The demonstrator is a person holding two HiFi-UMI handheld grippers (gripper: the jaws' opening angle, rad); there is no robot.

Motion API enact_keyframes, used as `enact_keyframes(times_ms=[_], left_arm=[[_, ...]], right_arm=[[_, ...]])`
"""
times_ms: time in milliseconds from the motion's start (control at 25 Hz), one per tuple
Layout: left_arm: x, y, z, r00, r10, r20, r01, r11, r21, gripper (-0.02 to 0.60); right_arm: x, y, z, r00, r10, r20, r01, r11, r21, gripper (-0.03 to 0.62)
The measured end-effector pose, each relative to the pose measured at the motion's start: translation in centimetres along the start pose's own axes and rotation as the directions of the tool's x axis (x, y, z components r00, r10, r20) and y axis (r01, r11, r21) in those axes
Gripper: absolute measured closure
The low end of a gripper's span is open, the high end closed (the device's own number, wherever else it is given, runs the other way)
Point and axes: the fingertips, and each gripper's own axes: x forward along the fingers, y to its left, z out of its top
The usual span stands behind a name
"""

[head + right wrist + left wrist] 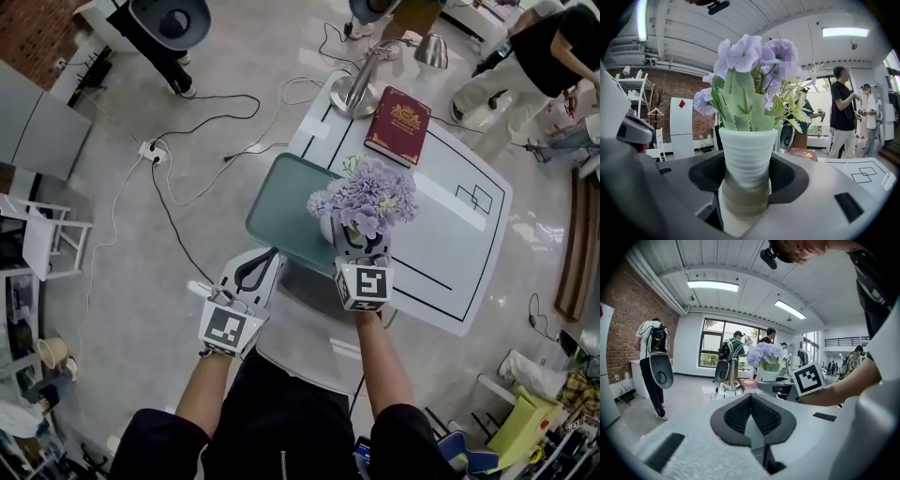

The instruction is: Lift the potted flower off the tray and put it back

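R gripper (362, 251) clamped on potted flower (367, 199), above tray (279, 211) on desk (469, 225); L gripper (251, 274) clenched, empty.

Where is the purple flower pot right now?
In the head view the potted flower is near the middle, clamped in the right gripper, by the right edge of the green tray, with the red book beyond it.

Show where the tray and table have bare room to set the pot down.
Bare: the grey-green rectangular tray left of the purple potted flower, and the white table right of it. Crowded: the far corner, with red hardcover book and silver desk lamp.
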Motion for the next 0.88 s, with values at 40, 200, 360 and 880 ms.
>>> enact_keyframes(times_ms=[40, 200, 360, 880], left_arm=[[0.0, 0.2, -0.2, 1.0, 0.004, -0.003, -0.004, 1.0, -0.002, 0.578], [-0.3, 1.3, -1.0, 1.0, 0.027, -0.014, -0.027, 0.999, -0.019, 0.578], [-0.6, 2.0, -1.5, 0.999, 0.039, -0.028, -0.039, 0.999, -0.022, 0.577], [-1.0, 2.4, -1.5, 0.998, 0.058, -0.039, -0.06, 0.997, -0.05, 0.578]], right_arm=[[0.6, 0.0, -0.3, 1.0, 0.001, -0.002, -0.001, 1.0, -0.001, 0.344], [2.3, 0.5, -1.3, 1.0, 0.008, -0.008, -0.008, 1.0, -0.013, 0.344], [3.5, 0.9, -1.1, 1.0, 0.016, 0.01, -0.016, 1.0, -0.021, 0.344], [5.0, 2.1, -2.1, 0.999, 0.044, -0.014, -0.044, 0.998, -0.042, 0.341]])
